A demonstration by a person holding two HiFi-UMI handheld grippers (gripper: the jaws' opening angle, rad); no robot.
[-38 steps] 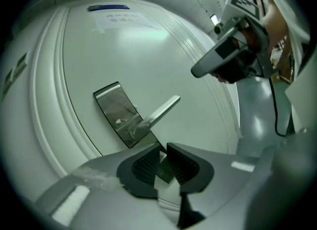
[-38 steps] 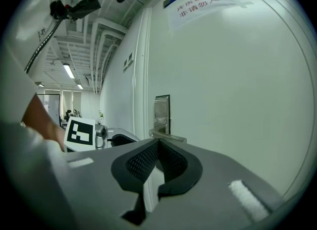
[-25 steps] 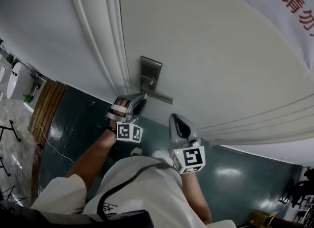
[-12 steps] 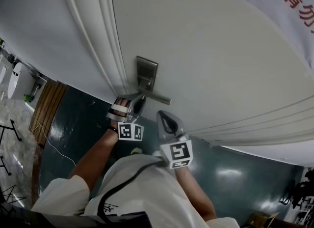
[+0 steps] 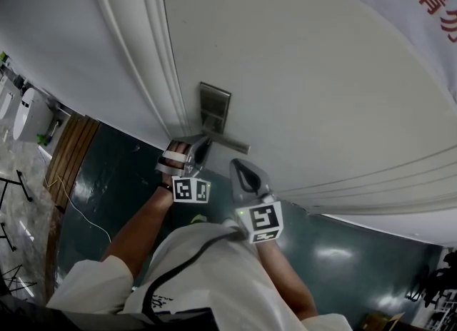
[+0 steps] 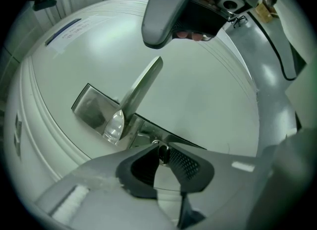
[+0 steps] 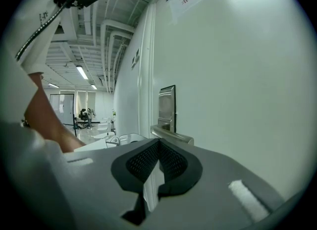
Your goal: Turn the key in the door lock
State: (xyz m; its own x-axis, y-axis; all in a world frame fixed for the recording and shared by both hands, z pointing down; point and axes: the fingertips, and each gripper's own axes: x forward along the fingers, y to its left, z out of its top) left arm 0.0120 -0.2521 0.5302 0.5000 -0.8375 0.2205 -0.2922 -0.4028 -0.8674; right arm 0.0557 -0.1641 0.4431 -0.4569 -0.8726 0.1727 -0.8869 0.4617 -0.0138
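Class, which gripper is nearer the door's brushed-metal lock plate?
Left. The left gripper has just been closing its jaws on the small dark key at the plate; the right gripper hangs apart, below the lever.

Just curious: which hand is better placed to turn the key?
Left. The left gripper has jaws just closing on the key below the handle; the right gripper is shut and empty.

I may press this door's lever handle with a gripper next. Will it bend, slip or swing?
The lever handle looks like solid metal, so probably stiff. Its smooth, shiny face may be slippery. It joins the lock plate at one end only, so pushing the free end would likely swing it.
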